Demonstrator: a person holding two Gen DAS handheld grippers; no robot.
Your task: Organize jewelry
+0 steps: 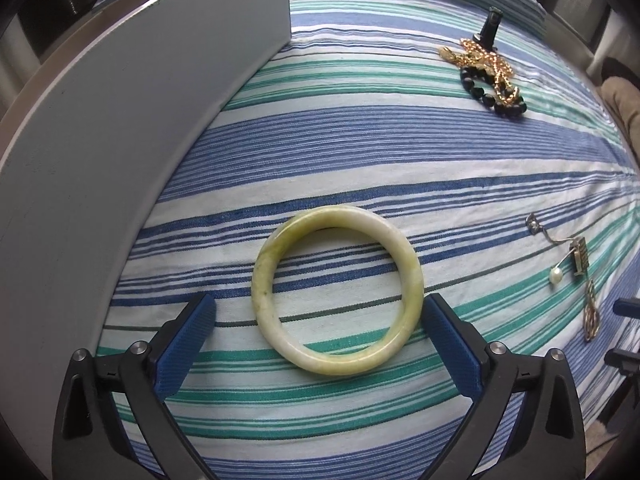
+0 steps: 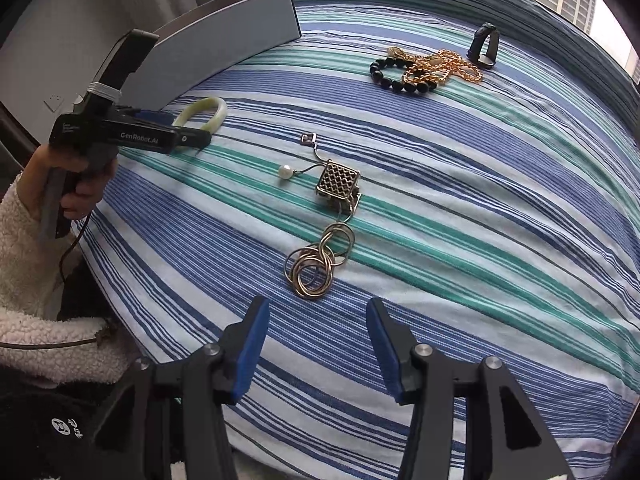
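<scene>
On the striped bedspread (image 1: 360, 168) lies one jade bangle (image 1: 337, 291) between the wide left claw (image 1: 320, 344); right claw (image 2: 316, 344) half-open, empty.

Left wrist view steeply down, close over striped bedspread (image 1: 360, 152), right view further back, both share bangle (image 1: 337, 290).
</scene>
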